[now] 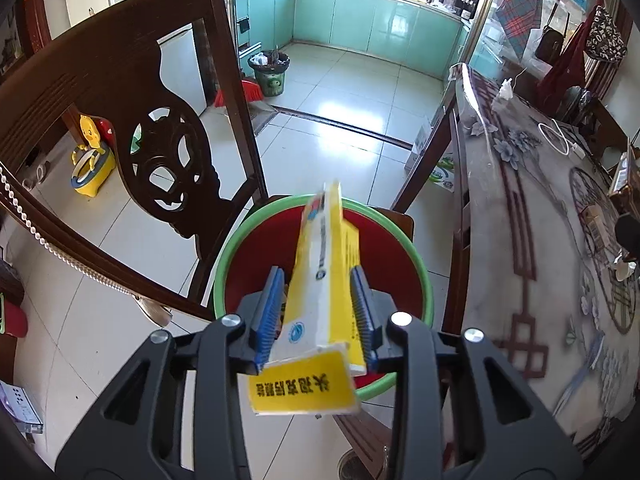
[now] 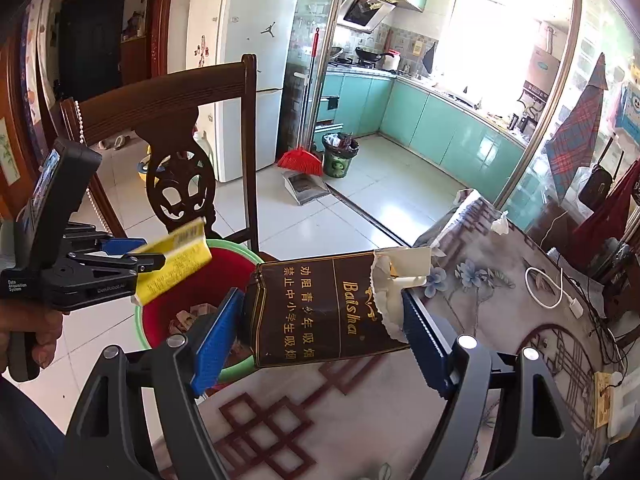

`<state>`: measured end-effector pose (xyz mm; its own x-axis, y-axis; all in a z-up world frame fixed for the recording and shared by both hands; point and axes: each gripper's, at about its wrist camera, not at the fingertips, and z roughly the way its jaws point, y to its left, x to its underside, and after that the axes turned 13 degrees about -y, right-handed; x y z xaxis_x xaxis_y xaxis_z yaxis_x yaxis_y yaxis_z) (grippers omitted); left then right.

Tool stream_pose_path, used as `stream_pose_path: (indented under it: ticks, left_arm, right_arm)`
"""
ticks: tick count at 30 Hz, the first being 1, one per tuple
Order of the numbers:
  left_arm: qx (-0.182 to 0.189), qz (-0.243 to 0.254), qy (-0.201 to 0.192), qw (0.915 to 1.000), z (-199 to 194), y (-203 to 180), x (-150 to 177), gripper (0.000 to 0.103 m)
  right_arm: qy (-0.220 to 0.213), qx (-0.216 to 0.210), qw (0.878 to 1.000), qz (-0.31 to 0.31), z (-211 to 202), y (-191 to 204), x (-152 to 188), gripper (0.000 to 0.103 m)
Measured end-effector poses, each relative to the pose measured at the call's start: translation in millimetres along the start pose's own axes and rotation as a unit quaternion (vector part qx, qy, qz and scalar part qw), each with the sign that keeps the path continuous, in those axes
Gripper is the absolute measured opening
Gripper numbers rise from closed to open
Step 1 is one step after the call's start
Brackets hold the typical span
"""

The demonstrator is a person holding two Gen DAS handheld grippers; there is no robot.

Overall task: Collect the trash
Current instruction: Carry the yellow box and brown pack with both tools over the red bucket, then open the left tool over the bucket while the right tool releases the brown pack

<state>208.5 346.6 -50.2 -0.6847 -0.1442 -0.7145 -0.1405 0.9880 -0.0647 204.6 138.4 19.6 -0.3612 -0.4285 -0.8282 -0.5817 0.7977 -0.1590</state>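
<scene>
Left tool [image 1: 318, 304] spread around flat yellow carton [image 1: 326, 276] over red bin [image 1: 396, 264]; right tool [image 2: 324, 330] pinching torn brown pack [image 2: 320, 312].

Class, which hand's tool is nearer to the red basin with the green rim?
Left. The left tool hangs directly above the red basin with the green rim, a yellow box between its fingers. The right tool, holding a brown cigarette pack, is beside it over the table edge.

**What the cameras are missing**

The yellow box [image 1: 320, 280] is blurring at its far tip, and it is covering the middle of the bin [image 1: 236, 260]. The brown pack [image 2: 320, 312] is hiding the bin's near rim. The scraps [image 2: 188, 318] inside are staying too small to identify.
</scene>
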Motion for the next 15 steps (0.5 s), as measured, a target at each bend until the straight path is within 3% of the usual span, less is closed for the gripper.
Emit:
stream_pose_path:
  ticks: [3, 8, 15]
  left_arm:
    - [-0.008, -0.006, -0.023, 0.9997, -11, 4, -6, 0.053]
    - [-0.071, -0.013, -0.077, 0.9945, -38, 19, -17, 0.071]
    - [-0.140, -0.075, -0.168, 0.9728, -94, 55, -26, 0.090]
  right_arm:
    - [0.000, -0.005, 1.000, -0.001, 5, 4, -1, 0.076]
    - [0.000, -0.015, 1.000, -0.006, 12, 14, -4, 0.076]
    - [-0.002, -0.044, 0.999, -0.011, 28, 37, -8, 0.076]
